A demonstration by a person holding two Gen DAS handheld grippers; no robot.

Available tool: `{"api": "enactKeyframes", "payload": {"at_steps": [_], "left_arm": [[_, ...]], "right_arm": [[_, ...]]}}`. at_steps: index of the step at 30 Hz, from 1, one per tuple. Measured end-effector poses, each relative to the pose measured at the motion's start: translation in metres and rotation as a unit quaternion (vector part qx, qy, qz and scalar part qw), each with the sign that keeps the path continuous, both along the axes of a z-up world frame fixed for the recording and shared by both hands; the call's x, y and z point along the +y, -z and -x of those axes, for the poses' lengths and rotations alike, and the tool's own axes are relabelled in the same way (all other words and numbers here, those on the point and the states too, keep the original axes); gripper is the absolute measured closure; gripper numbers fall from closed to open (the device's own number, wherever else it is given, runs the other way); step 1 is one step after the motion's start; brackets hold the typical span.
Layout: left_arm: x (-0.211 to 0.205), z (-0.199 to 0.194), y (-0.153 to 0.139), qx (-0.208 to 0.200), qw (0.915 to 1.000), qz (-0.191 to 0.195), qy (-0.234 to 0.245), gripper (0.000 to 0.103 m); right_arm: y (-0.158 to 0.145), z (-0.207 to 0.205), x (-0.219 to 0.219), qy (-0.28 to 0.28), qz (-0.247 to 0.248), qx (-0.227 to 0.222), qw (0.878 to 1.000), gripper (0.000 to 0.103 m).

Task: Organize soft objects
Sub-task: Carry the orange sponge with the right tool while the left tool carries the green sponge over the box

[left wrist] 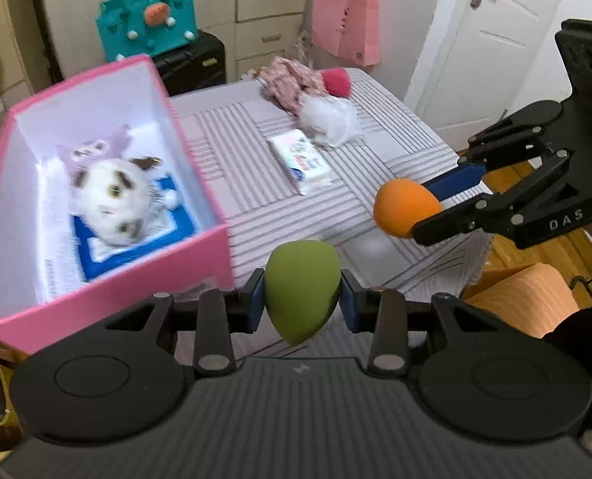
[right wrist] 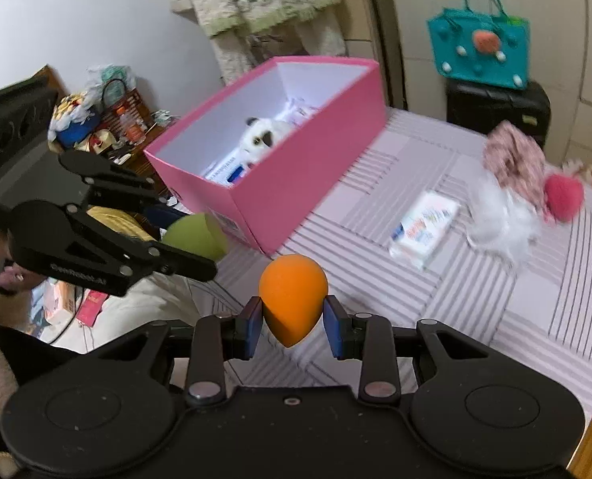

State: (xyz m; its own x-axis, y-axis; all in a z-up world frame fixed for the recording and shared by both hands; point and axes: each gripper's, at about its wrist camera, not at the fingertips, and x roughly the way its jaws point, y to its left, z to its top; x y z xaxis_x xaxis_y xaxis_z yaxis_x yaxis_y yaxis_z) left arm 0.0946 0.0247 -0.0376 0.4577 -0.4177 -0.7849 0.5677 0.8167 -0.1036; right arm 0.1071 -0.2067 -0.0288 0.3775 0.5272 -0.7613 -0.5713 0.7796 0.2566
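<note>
Two sponges, green sponge (left wrist: 302, 293) pinched in left tool (left wrist: 302, 299), orange sponge (right wrist: 293, 297) in right tool (right wrist: 293, 325), one pink box (left wrist: 212, 247)

Pink box (left wrist: 200, 159) open on top, tall walls; plush cat (left wrist: 112, 203) fills middle, free room by near wall. Striped bedspread (left wrist: 256, 215) bare btwn box & tissue pack (left wrist: 302, 159). Clothes pile (left wrist: 292, 84), white fluff (left wrist: 328, 119), red sponge (left wrist: 336, 82) crowd far end.

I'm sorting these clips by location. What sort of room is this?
Probably a bedroom in a home: a striped bed cover serves as the work surface, with wardrobe-like cabinets behind, a white door, and a teal handbag on a dark suitcase.
</note>
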Motion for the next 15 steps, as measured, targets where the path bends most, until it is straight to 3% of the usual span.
{"api": "enactKeyframes", "payload": {"at_steps": [6, 11, 15], "left_arm": [[0.027, -0.003, -0.019, -0.053, 0.9984, 0.000, -0.019, 0.066], [0.047, -0.030, -0.014, -0.057, 0.9963, 0.044, -0.047, 0.066], [0.057, -0.055, -0.015, -0.073, 0.9937, 0.044, -0.072, 0.065]], "right_arm": [[-0.022, -0.007, 0.032, -0.022, 0.021, -0.042, 0.999, 0.065], [-0.043, -0.022, 0.055, -0.027, 0.030, -0.100, 0.994, 0.065], [-0.055, -0.041, 0.073, -0.038, 0.025, -0.127, 0.991, 0.065]]}}
